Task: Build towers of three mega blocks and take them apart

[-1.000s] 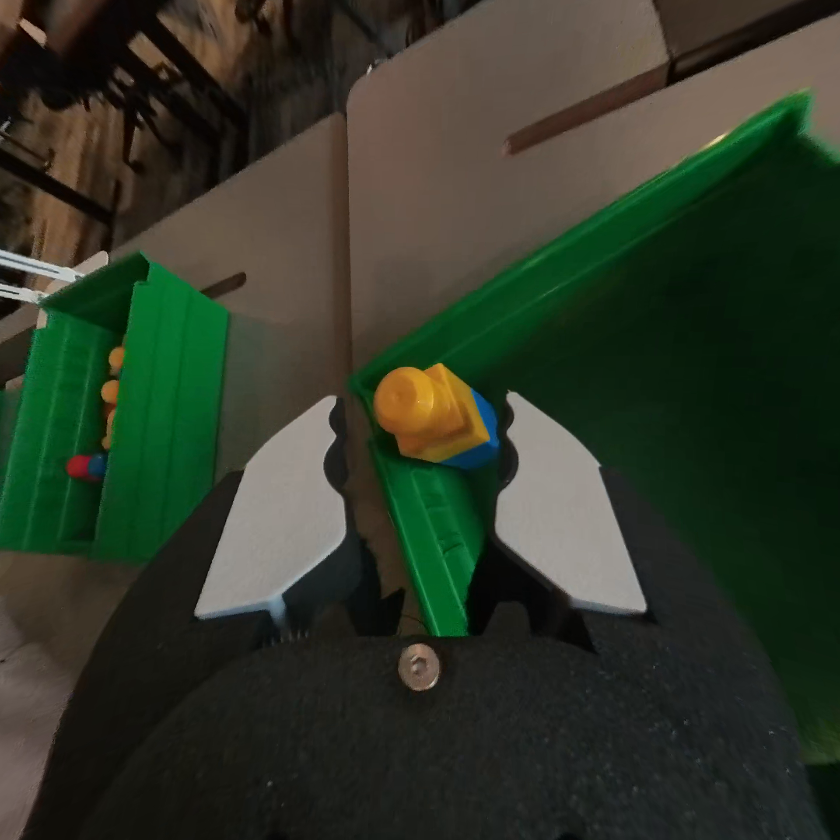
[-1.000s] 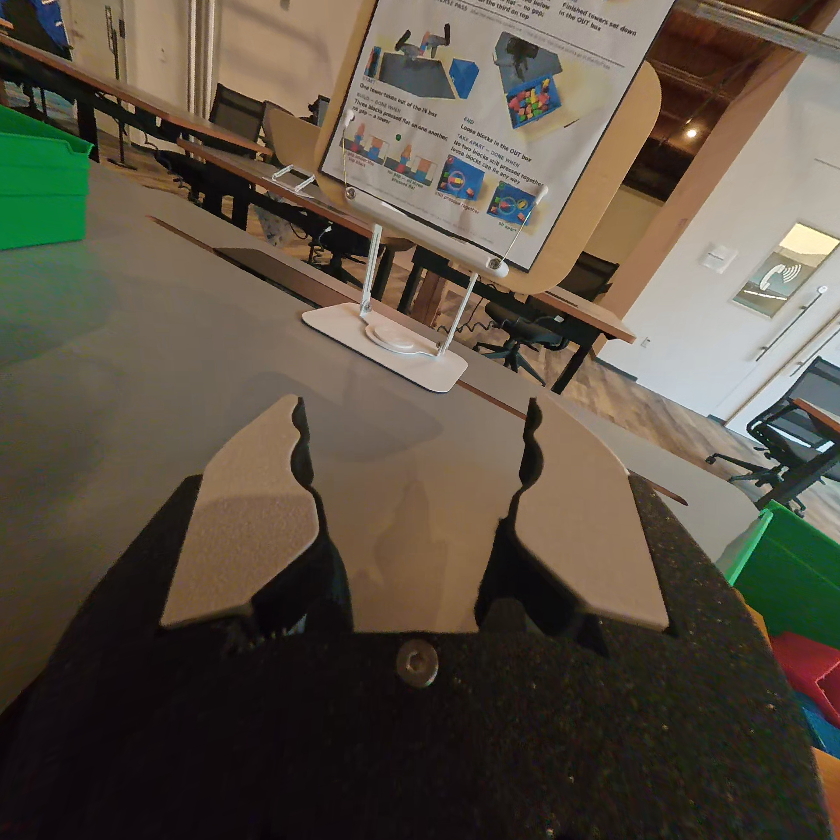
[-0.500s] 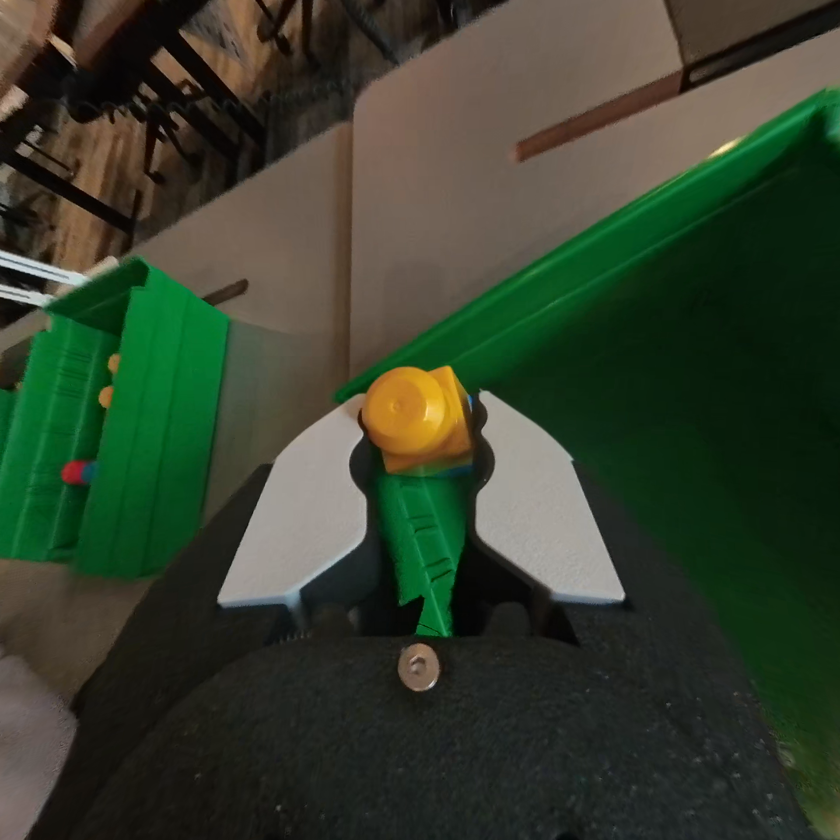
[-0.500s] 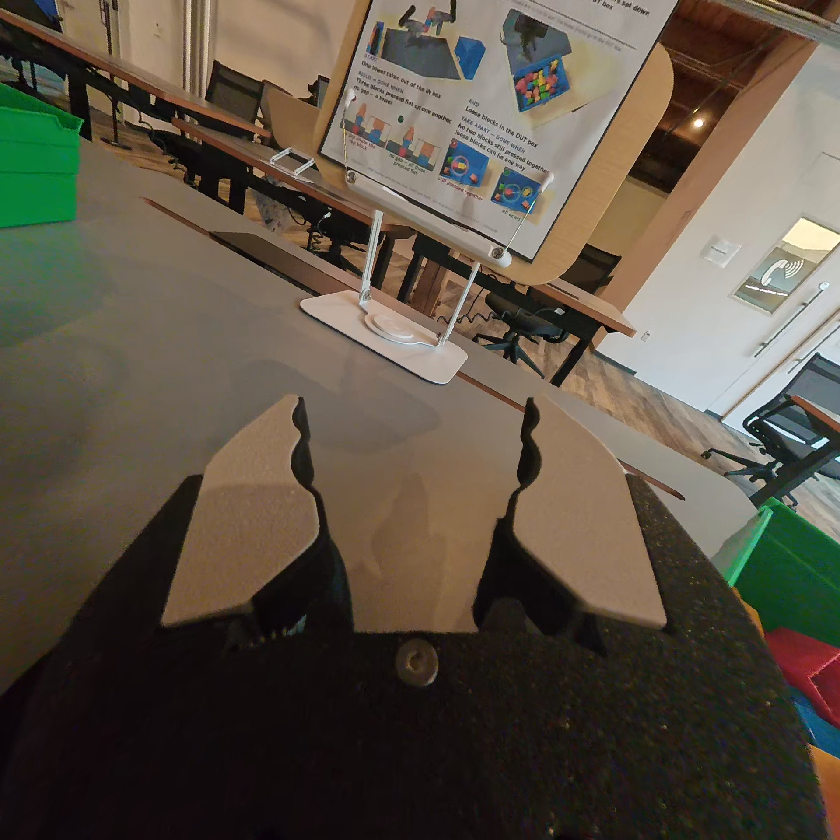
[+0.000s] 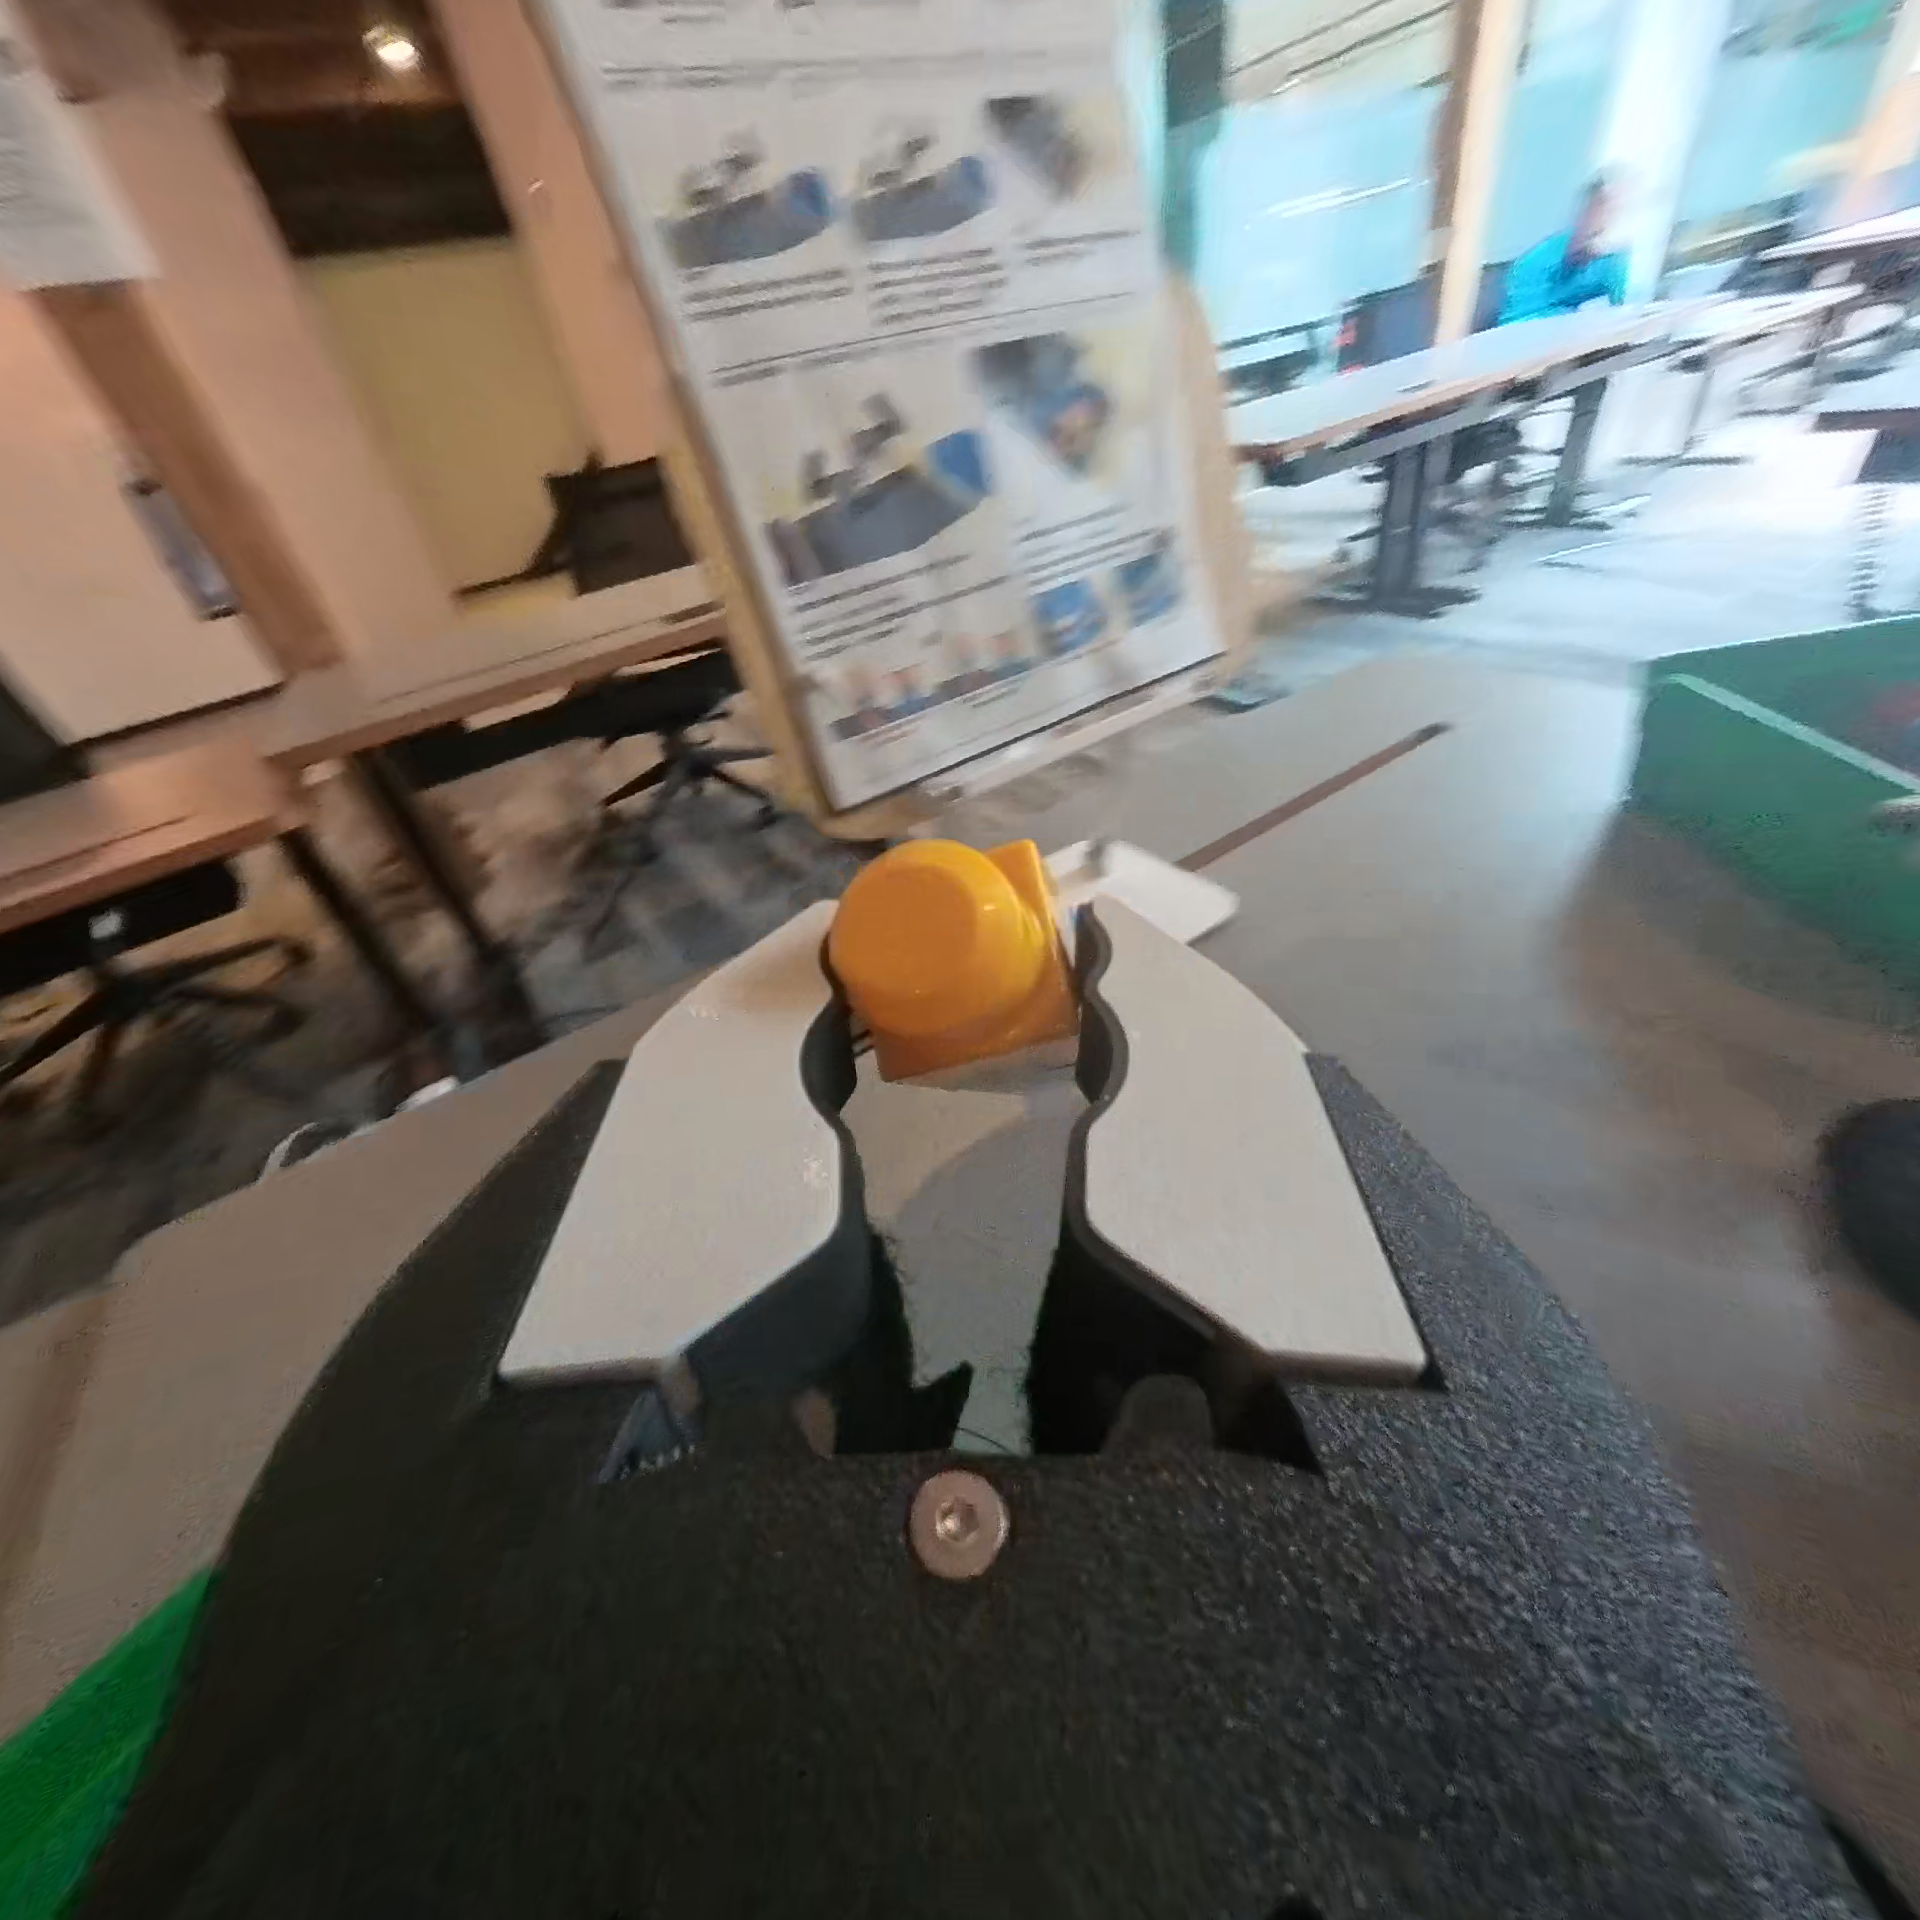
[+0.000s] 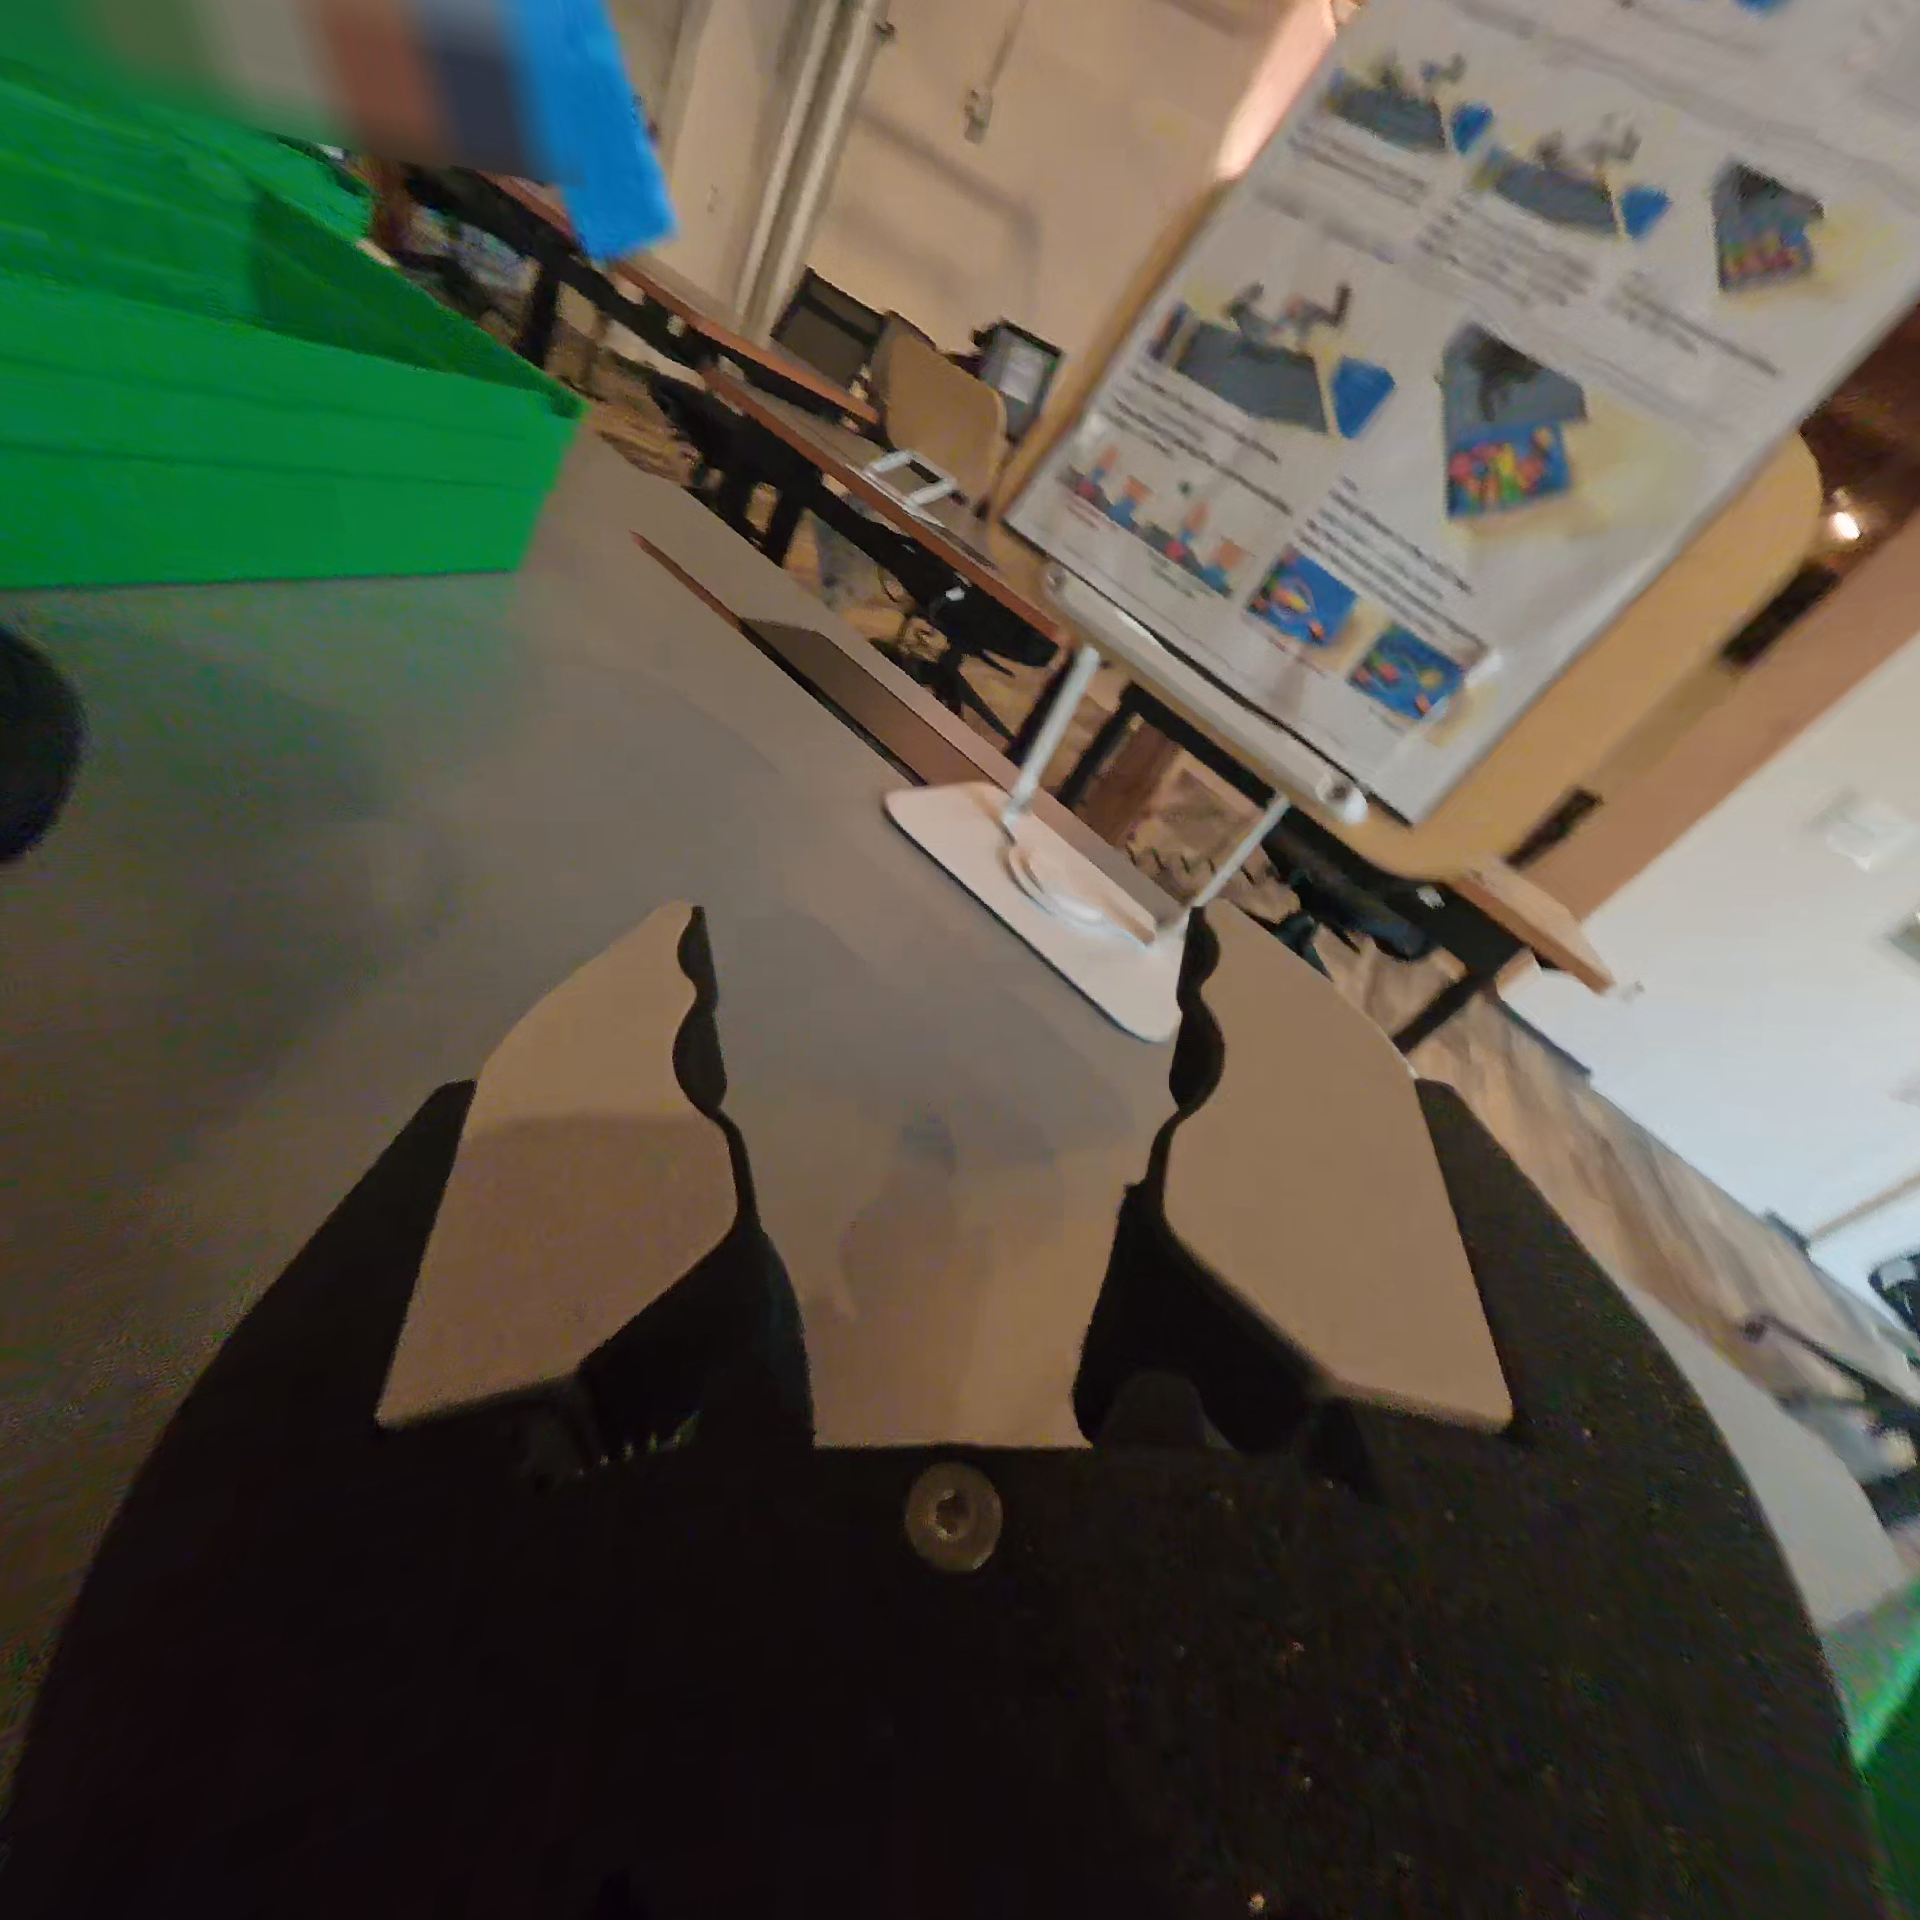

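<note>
In the left wrist view, a room of long wooden desks (image 5: 343, 717) and dark office chairs (image 5: 665, 727) is seen at the far left, much blurred. Further right an instruction board (image 5: 914, 416) on a pale stand is set at the far edge of the grey table (image 5: 1507, 987). At the middle, the left gripper (image 5: 961, 966) is clamped on an orange block (image 5: 951, 961), whose round stud is turned toward the camera; the block is held above the table surface, between the fingertips (what lies under the orange piece is hidden by the fingers). To the right, a green bin (image 5: 1787, 769) is seen on the table, and behind it bright windows and more desks are visible. A strip of green (image 5: 73, 1714) shows at the bottom left corner.

In the right wrist view, another green bin (image 6: 239, 447) is found at the upper left, standing on the same grey table (image 6: 416, 831), with a dark rounded shape (image 6: 31, 748) at the left edge. A mosaic patch with blue beside it is laid over the top left. The right gripper (image 6: 940, 997) is spread wide with nothing between its fingers, only bare table being seen in the gap. To the right, the board (image 6: 1455, 416) is carried on thin rods above a white base plate (image 6: 1049, 925); beyond, desks, chairs and a pale wall are seen.
</note>
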A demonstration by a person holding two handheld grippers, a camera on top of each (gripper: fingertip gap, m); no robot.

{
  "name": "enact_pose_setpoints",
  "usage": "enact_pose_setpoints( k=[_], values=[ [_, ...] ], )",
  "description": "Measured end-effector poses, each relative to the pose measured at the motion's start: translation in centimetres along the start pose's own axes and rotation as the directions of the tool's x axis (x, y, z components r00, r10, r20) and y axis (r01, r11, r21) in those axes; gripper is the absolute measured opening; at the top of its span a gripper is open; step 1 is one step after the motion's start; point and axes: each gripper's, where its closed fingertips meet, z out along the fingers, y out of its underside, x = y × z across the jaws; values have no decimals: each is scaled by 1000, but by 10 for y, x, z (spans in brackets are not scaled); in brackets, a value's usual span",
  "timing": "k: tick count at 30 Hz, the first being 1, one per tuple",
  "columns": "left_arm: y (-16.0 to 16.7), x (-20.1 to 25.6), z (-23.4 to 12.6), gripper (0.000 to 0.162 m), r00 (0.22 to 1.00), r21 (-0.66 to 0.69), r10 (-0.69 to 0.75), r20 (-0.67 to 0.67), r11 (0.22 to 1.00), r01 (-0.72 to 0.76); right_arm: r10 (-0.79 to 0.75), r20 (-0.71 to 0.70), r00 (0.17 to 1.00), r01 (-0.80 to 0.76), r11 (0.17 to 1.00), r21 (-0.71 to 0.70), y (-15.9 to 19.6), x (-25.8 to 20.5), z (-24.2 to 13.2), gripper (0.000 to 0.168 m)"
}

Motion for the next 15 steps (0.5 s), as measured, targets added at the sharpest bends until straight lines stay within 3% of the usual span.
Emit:
enact_pose_setpoints(
  k=[6, 12, 14, 15],
  values=[
    [-12, 119, 24, 39, 951, 61, -34, -307, 997, 55, -239, 149, 960, 235, 971, 38, -53, -40, 19, 86],
    [-18, 198, 31, 39, 833, 64, -134, -537, 978, 198, -416, 8, 909, 415, 908, 53, -77, -32, 42, 82],
    [-17, 210, 31, 39, 792, 47, -177, -585, 967, 251, -437, 3, 899, 437, 898, 51, -75, -32, 44, 72],
    [-17, 215, 31, 39, 769, 36, -197, -608, 961, 275, -446, 3, 895, 445, 894, 49, -73, -32, 43, 59]
  ],
)
